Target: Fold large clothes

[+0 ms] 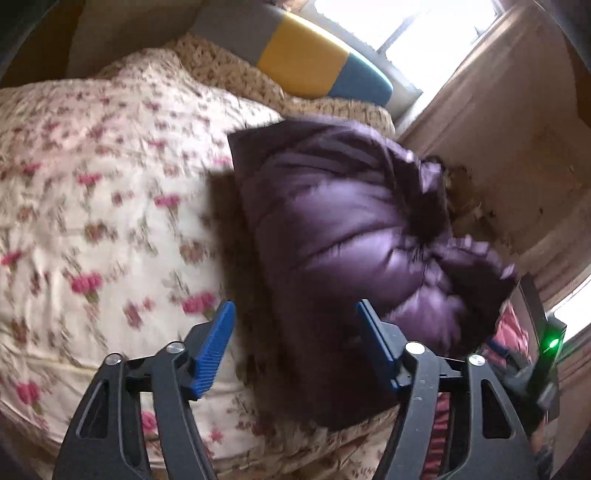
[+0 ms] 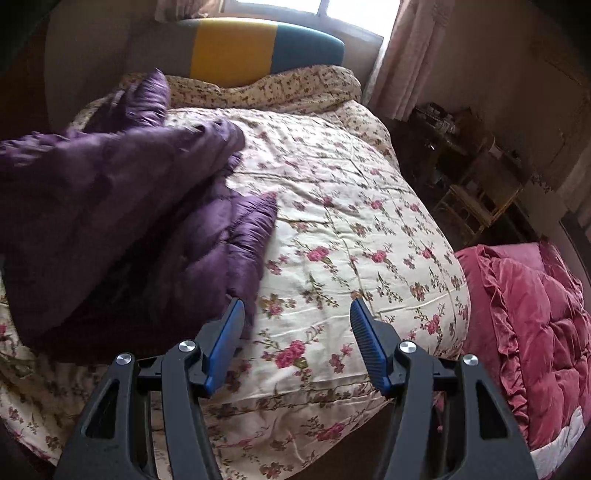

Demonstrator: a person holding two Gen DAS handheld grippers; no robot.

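A bed (image 2: 424, 258) fills most of both views, covered by a cream quilt (image 2: 332, 229) printed with pink flowers, its far edge bunched up against a headboard (image 2: 236, 55) striped grey, yellow and teal beneath a bright window (image 2: 280, 11). On the quilt lies the purple puffer jacket (image 2: 122, 221), a large quilted garment piled loosely in thick folds; in the right wrist view it covers the left side of the bed, with one padded end lying flat on the flowers and another part rising toward the headboard. In the left wrist view the same jacket (image 1: 343, 236) appears as a shiny mound, blurred, sitting near the bed's right edge. A ruffled pink-red comforter (image 2: 535, 339) lies beyond the bed's right edge, and a cluttered wooden shelf (image 2: 472, 184) stands in the dim corner beside a pale curtain (image 2: 406, 55). The left hand-held gripper (image 1: 295, 317) is released, its blue pads spread with jacket fabric seen just beyond them but not pinched. The right hand-held gripper (image 2: 297, 314) is likewise released, jaws apart above bare quilt, just beside the jacket's near edge.
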